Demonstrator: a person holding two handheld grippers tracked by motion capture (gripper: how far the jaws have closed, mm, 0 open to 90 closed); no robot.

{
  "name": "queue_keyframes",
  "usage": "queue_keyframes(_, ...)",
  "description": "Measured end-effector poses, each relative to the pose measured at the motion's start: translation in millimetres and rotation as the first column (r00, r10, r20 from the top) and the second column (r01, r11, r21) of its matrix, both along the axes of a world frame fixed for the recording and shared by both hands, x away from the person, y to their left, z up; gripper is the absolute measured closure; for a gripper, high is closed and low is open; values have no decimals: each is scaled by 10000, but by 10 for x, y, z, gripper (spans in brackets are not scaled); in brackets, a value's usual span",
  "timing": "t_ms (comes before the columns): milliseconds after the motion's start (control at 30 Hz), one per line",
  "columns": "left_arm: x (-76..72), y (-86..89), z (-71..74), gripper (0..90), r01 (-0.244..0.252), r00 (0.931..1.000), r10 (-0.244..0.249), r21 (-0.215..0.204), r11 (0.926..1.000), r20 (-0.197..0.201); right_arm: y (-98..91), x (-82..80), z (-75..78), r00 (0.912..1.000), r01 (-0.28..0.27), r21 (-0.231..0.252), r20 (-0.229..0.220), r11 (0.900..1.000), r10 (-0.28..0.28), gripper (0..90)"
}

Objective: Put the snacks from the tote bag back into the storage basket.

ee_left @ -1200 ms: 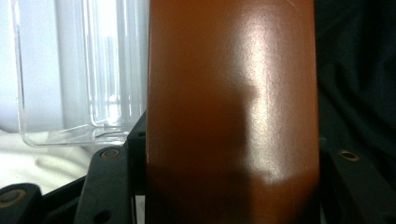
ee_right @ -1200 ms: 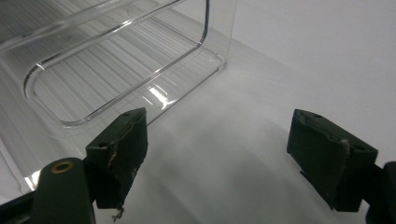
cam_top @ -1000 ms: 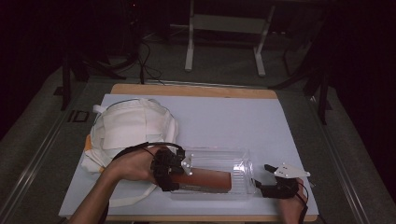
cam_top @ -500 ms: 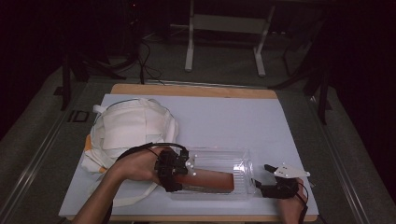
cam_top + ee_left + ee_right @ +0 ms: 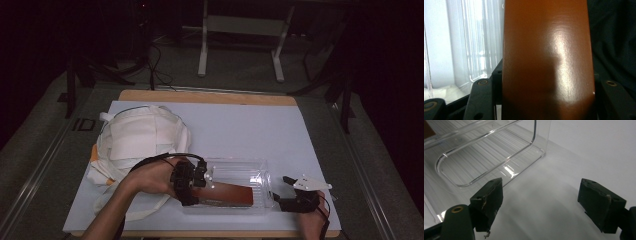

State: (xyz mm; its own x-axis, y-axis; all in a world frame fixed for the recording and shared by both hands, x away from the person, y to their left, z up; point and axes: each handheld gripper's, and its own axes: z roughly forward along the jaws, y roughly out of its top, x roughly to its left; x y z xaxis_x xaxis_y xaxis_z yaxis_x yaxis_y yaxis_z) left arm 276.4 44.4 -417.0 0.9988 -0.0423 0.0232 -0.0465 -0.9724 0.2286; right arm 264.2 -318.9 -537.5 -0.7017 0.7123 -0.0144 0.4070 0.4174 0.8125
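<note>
My left gripper (image 5: 199,186) is shut on one end of a long, flat, glossy brown block (image 5: 226,194). The block lies lengthwise inside a clear plastic tray (image 5: 240,169) near the table's front edge. In the left gripper view the brown block (image 5: 546,50) rises between the two black jaws of the left gripper (image 5: 547,100), with the tray's ribbed wall (image 5: 477,42) to its left. My right gripper (image 5: 278,193) rests on the table at the tray's right end. There the right gripper (image 5: 540,195) is open with nothing between its jaws, just short of the clear tray (image 5: 486,157).
A white cloth bag (image 5: 140,135) with loose straps lies at the left of the white table sheet (image 5: 240,125), close behind my left forearm. Metal stand legs (image 5: 202,45) stand on the floor beyond the table's far edge.
My left gripper has edged slightly to the right with the brown block, pushing it a little further along the tray. The right gripper has stayed where it was.
</note>
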Motion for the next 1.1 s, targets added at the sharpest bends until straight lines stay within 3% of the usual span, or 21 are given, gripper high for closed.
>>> queue_keyframes(600, 23, -102, -30, 428, 59, 9999, -59, -20, 10000, -155, -2, 1, 0, 10000, -9, 37, 2, 10000, 9, 202)
queue_keyframes(867, 25, -138, -17, 416, 76, 9998, -80, -230, 9997, -167, -3, 0, 0, 10000, -5, 46, -8, 10000, 5, 202)
queue_keyframes(1100, 26, -142, 11, 398, -39, 9991, 15, -548, 9985, -435, -2, 2, 0, 10000, -18, 39, -9, 10000, 18, 202)
